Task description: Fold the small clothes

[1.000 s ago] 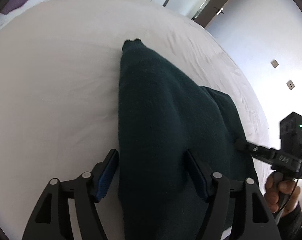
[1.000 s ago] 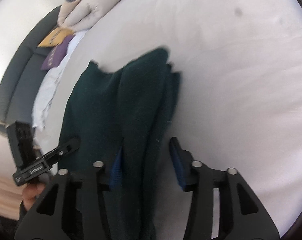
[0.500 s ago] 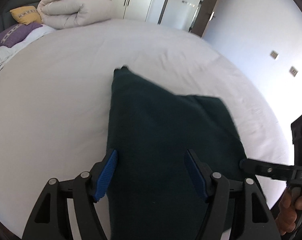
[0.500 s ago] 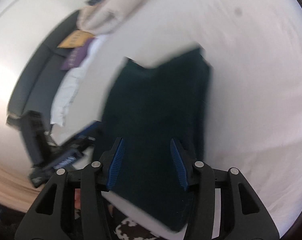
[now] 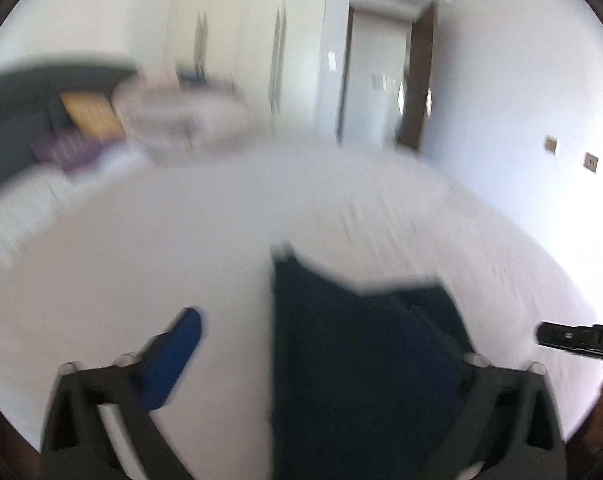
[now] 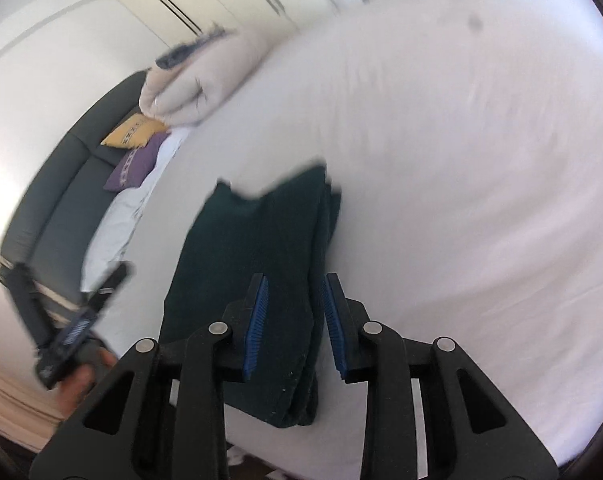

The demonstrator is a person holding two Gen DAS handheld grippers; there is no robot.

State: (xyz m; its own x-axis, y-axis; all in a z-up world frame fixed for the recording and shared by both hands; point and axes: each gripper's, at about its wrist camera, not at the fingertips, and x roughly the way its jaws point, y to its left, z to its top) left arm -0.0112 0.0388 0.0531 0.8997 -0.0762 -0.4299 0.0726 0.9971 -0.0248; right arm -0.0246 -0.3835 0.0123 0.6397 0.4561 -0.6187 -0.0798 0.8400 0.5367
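Note:
A dark green folded garment (image 5: 357,344) lies on the white bed (image 5: 181,232) near its front edge; it also shows in the right wrist view (image 6: 257,248). My left gripper (image 5: 313,332) is open wide and lifted above the garment, empty; its left blue pad (image 5: 173,352) shows, and the right one is lost against the dark cloth. My right gripper (image 6: 295,308) is open with its blue pads (image 6: 257,312) apart over the garment's right edge, holding nothing. Both views are blurred by motion.
A rolled cream duvet (image 5: 177,120) with yellow (image 6: 135,132) and purple cushions (image 6: 135,166) lies at the bed's far left by a dark headboard (image 6: 49,192). White wardrobes (image 5: 285,60) and a door stand behind. The other hand-held gripper shows at each view's edge (image 5: 573,338).
Both grippers have pulled up and back from the garment and tilted toward the room. The left jaws have spread wider. The garment now lies flat and folded on the bed.

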